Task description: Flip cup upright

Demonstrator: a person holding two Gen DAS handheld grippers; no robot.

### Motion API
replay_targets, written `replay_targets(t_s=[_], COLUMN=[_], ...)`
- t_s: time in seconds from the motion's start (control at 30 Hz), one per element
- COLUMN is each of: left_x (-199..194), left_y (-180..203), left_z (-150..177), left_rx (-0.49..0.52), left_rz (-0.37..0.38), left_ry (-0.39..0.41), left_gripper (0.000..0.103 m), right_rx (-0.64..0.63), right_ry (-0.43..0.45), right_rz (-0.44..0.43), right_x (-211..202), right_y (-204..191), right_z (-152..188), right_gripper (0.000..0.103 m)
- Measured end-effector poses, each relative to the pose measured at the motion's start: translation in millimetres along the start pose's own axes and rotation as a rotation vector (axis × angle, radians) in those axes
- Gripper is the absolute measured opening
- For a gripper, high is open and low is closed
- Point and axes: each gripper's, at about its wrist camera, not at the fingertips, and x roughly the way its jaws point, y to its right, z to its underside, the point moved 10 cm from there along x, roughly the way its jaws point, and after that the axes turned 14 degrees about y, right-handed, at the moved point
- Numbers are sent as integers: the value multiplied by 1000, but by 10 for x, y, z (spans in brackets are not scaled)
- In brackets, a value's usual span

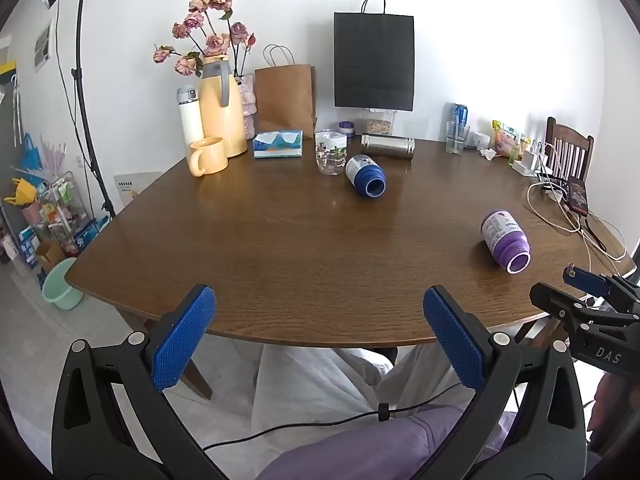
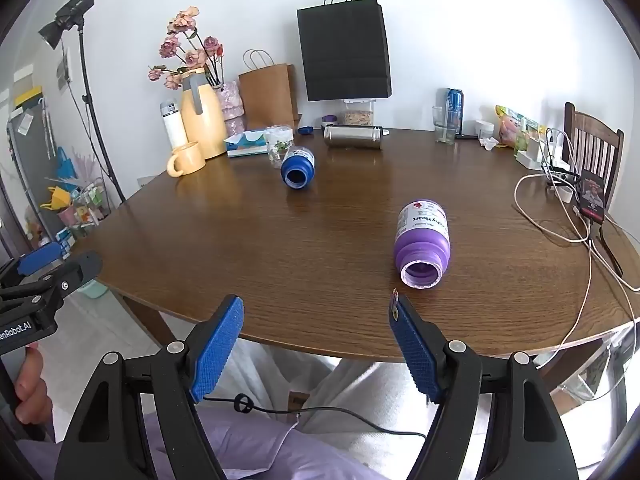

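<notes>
While both pairs of tongs hang just off the tabletop's near edge, spread wide and holding nothing, no grasp has begun. The right tongs (image 2: pixel 316 316) face the purple bottle (image 2: pixel 422 242), which lies on its side near the near-right part of the tabletop (image 2: pixel 240 248), its open mouth turned toward them. The left tongs (image 1: pixel 318 312) face bare wood, with the blue bottle (image 1: pixel 366 176) lying on its side well beyond, toward the far edge, mouth also turned this way.

Neither is strictly a cup, so I judge these two tipped containers to be the task's things. The purple one is the nearer and suits the right tongs. A good approach, I think, is to go in low and close across the labelled body rather than the narrow neck, then swing the mouth upward and set the base flat before letting go. A round body may roll if nudged. The charging cables (image 2: pixel 560 220) at the right edge deserve a wide berth.
</notes>
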Motion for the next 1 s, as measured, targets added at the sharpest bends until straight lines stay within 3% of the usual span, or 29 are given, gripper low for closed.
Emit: replay_targets(t_s=[1.0], left_x=[-8], left_y=[-26], left_z=[7], left_rx=[-10], left_rz=[-3], left_ry=[-2], left_gripper=[103], right_rx=[-8], right_ry=[-7], right_rz=[-1], right_x=[15], right_y=[-30], right_z=[31], right_gripper=[80])
